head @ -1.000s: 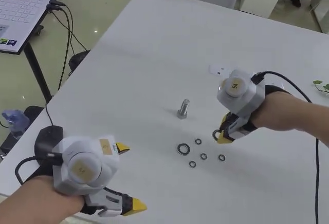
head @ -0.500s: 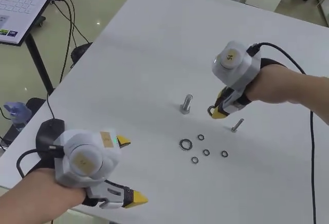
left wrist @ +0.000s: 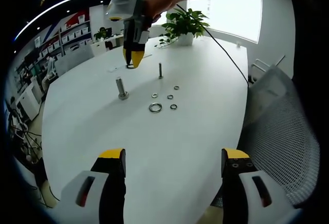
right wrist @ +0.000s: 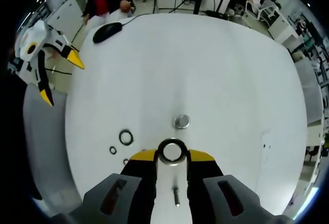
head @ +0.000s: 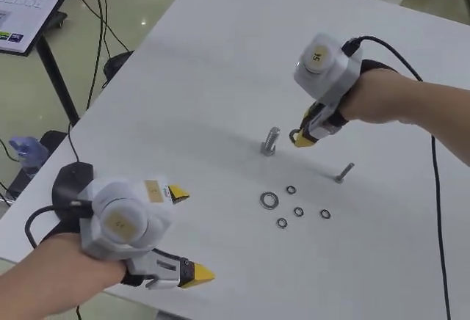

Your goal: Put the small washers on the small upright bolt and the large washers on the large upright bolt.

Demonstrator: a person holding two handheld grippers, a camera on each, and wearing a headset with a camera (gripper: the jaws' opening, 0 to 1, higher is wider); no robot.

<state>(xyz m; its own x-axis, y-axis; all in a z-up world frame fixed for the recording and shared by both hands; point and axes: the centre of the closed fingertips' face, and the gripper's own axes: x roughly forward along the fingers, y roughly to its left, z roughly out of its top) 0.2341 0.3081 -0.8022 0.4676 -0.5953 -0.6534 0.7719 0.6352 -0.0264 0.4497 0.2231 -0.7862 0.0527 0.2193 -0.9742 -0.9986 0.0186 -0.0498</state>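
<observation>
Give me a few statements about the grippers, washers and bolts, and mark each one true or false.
1. The right gripper grips a large washer. True.
2. The left gripper is shut on a small washer. False: its jaws stand open and empty.
3. The small bolt lies on its side. False: it stands upright.
4. A second large washer lies flat on the table near four small washers. True.
5. The held washer already sits on the large bolt. False: it hangs beside the bolt's top, not on it.
</observation>
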